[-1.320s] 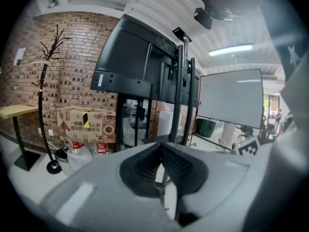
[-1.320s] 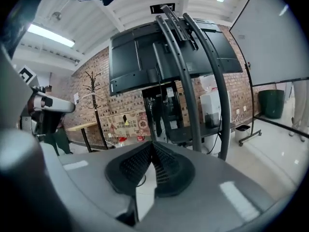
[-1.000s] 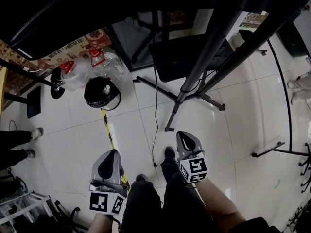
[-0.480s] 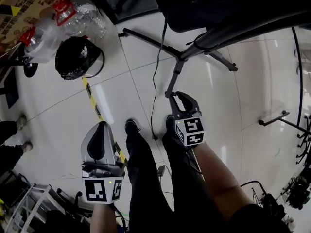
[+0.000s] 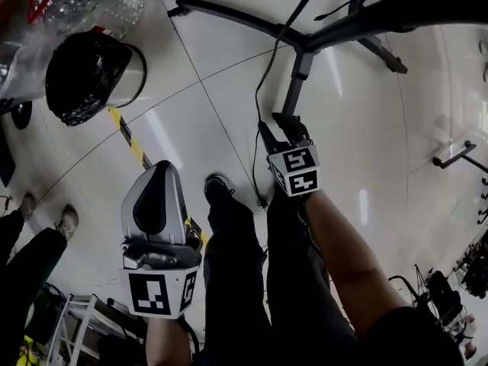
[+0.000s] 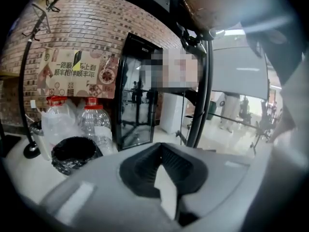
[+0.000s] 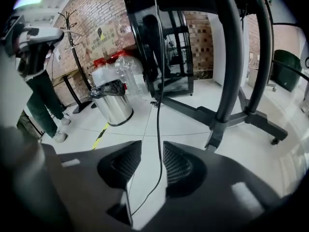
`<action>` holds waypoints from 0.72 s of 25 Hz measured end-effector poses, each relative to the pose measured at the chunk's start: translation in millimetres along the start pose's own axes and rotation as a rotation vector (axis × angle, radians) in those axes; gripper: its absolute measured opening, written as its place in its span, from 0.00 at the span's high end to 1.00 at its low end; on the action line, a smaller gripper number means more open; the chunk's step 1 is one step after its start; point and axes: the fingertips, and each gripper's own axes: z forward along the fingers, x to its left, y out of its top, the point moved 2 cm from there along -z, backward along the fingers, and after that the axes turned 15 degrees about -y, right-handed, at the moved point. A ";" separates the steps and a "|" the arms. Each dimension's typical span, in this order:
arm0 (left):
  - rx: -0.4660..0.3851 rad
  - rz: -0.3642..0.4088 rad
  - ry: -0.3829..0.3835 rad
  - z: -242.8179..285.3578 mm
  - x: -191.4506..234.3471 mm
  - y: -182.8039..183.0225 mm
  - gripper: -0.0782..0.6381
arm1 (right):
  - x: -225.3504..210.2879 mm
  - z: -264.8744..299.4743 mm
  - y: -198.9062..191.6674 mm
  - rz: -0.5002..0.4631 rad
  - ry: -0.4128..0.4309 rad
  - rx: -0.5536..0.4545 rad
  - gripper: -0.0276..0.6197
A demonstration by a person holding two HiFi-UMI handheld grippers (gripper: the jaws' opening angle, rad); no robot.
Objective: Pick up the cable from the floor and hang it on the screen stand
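Observation:
A thin black cable (image 5: 264,73) drops from the screen stand (image 5: 299,46) and trails over the white floor tiles, its end by my shoe. My right gripper (image 5: 278,129) is low over the floor beside the stand's foot. Its jaws are opening, and in the right gripper view the cable (image 7: 158,105) runs loose between them at the right gripper (image 7: 152,151), with no pad pressing on it. The stand's black posts (image 7: 227,76) rise just ahead. My left gripper (image 5: 158,177) hangs back at lower left, shut and empty; the left gripper (image 6: 166,174) shows its pads together.
A bin with a black liner (image 5: 85,76) and large water bottles (image 5: 107,2) stand at the upper left. Yellow-black tape (image 5: 130,145) crosses the tiles. Another person's legs (image 5: 34,242) are at the left edge. My own legs and shoe (image 5: 219,191) fill the lower middle.
The view has dropped closer to the floor. My right gripper has moved forward to the cable by the stand's foot and its jaws have gone from shut to open. The left gripper stayed shut.

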 end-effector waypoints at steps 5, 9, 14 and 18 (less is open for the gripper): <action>-0.015 -0.035 0.009 9.2 18.2 -22.4 0.88 | 10.2 45.2 -21.8 -0.007 -0.021 0.050 0.73; 0.020 -0.064 0.013 19.0 29.9 -54.2 0.88 | 14.7 70.1 -30.2 -0.001 -0.050 0.087 0.73; 0.099 -0.110 0.014 29.6 38.0 -98.9 0.88 | 16.5 88.1 -31.1 -0.020 -0.064 0.101 0.79; 0.131 -0.148 0.029 35.8 42.0 -121.7 0.88 | 12.1 89.7 -30.7 -0.031 -0.090 0.095 0.90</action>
